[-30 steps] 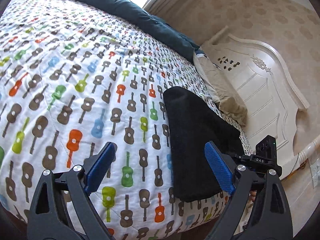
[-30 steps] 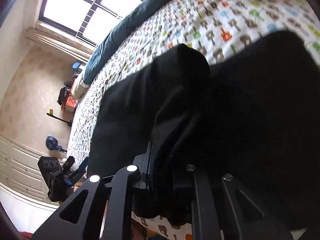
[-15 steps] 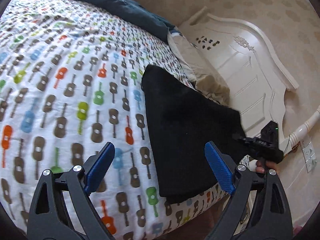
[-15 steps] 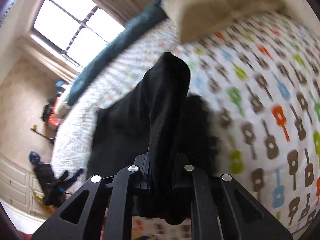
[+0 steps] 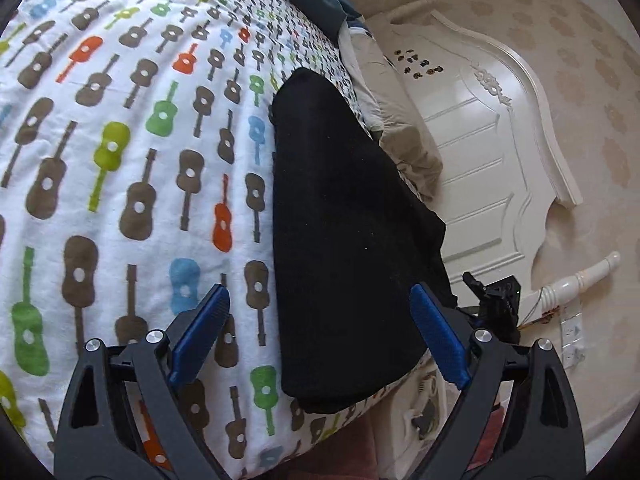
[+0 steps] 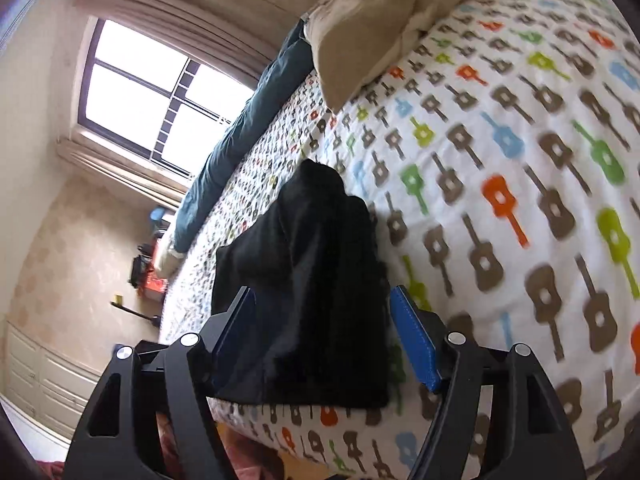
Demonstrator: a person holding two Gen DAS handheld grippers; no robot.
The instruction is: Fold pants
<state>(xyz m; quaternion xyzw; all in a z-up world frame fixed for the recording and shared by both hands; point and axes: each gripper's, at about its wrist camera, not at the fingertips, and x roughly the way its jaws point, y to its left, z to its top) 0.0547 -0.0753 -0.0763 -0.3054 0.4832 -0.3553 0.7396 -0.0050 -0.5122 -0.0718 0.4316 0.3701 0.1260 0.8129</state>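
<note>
The black pants [image 5: 344, 240] lie folded into a compact stack on the guitar-print bedspread [image 5: 120, 152], near the bed's near edge. They also show in the right wrist view [image 6: 312, 288], with a raised fold at the far end. My left gripper [image 5: 320, 340] is open and empty, its blue pads on either side of the stack's near end. My right gripper [image 6: 324, 336] is open, and the stack's near corner lies between its spread jaws. The right gripper [image 5: 496, 304] also shows at the right in the left wrist view.
A beige pillow [image 6: 368, 28] and a dark teal blanket [image 6: 240, 132] lie at the bed's far side. A white headboard [image 5: 492, 152] stands to the right in the left wrist view. A window [image 6: 156, 96] and white drawers [image 6: 44, 384] are beyond the bed.
My right gripper, shut on the black pants before, has opened and let them go onto the bed. My left gripper stayed open and moved closer to the stack.
</note>
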